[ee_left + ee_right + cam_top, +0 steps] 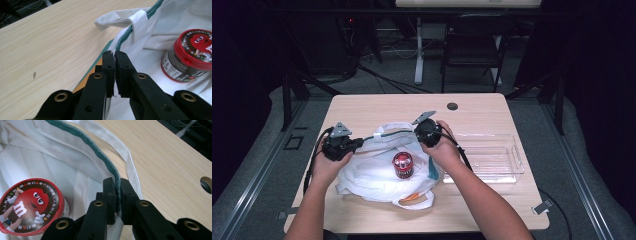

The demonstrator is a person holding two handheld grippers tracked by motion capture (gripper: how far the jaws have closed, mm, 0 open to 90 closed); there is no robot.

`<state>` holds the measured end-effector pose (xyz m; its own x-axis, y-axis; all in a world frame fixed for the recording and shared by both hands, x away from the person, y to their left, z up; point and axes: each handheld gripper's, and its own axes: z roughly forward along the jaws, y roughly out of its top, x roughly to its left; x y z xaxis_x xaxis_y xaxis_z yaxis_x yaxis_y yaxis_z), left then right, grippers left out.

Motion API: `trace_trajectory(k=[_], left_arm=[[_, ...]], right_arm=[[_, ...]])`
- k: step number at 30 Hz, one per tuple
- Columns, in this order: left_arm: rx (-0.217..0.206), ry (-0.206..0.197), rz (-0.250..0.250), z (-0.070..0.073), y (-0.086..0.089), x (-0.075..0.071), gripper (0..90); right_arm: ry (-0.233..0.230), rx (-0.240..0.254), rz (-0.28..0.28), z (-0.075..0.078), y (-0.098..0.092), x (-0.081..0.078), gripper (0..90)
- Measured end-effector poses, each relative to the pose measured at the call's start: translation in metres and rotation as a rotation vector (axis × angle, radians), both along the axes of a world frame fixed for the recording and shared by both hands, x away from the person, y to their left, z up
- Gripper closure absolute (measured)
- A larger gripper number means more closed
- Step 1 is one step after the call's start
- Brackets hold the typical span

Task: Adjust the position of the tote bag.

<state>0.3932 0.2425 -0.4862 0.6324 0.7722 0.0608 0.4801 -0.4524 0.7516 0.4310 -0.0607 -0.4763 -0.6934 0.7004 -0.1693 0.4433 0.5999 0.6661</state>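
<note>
- The left gripper (354,144) is pinching the green-trimmed rim of the white bag (372,175) at its left side.
- The right gripper (421,131) is pinching the same rim farther right.
- A red-lidded candy jar (402,165) is standing upright inside the bag, mid-worktop (362,107).
- A clear tray (492,157) is lying just right of the bag.

- High view: fixed above the person's side, facing forward and down over the whole table (362,107).
- Left gripper view: close, looking along its jaws at the white bag (152,50).
- Right gripper view: equally close; both share the red-lidded can (30,206).
</note>
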Motion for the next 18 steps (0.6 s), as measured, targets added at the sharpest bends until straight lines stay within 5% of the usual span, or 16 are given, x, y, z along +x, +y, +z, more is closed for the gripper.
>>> trace_trajectory(k=[18], left_arm=[[0.0,0.017,-0.002,-0.009,-0.001,0.005,86.6]], right_arm=[[0.044,0.0,-0.015,-0.012,0.0,0.01,85.1]])
